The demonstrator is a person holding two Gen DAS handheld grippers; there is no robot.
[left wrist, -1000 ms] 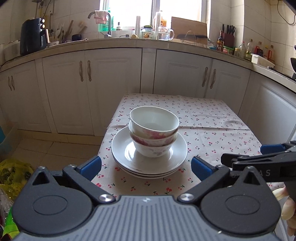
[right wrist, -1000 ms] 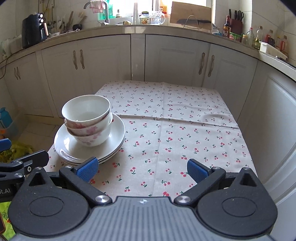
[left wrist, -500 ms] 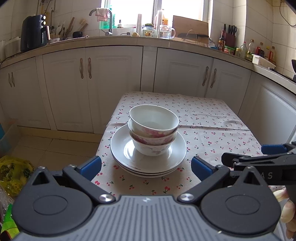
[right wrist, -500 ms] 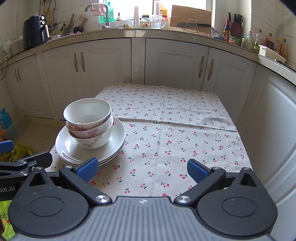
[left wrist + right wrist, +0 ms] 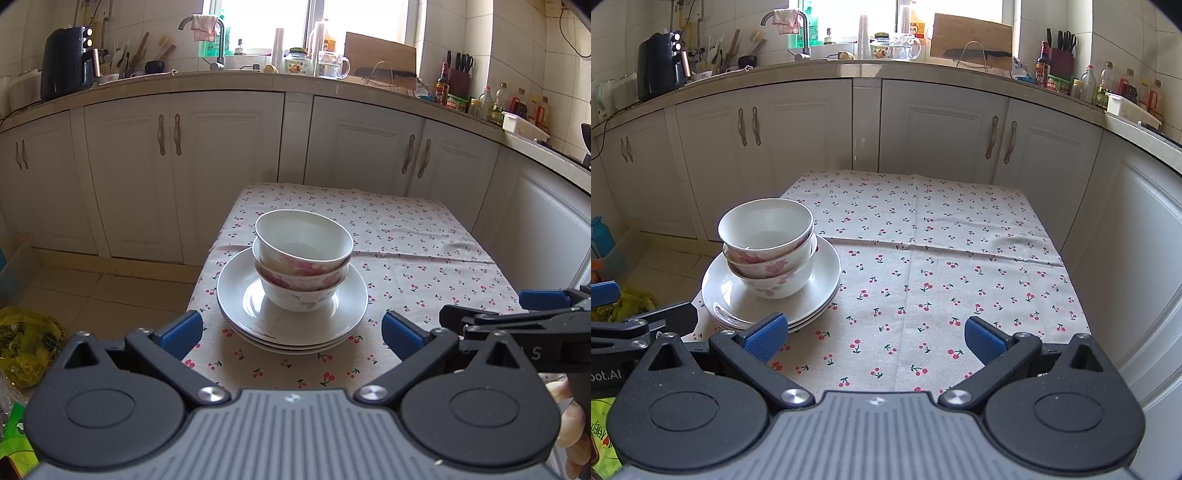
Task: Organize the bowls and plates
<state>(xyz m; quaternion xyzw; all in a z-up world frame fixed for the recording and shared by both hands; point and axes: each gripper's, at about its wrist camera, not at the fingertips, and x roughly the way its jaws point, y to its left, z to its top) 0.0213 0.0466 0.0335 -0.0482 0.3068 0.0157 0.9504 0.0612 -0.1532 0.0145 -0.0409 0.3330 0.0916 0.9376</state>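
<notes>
On the cherry-print tablecloth (image 5: 406, 254), near its left edge, I'm seeing glossy round floral bowls (image 5: 303, 258) nesting on stacked white plates (image 5: 236, 295); I'm holding left gripper (image 5: 291, 332) and right gripper (image 5: 875, 334) spread wide, empty.

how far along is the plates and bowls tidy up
Looks done: the bowls are nested and sit on the stacked plates, one pile on the cherry tablecloth. In hand: nothing; the left tongs and right tongs are both open and empty, short of the pile. Left: apparently nothing on the table, unless the pile must be carried elsewhere.
</notes>
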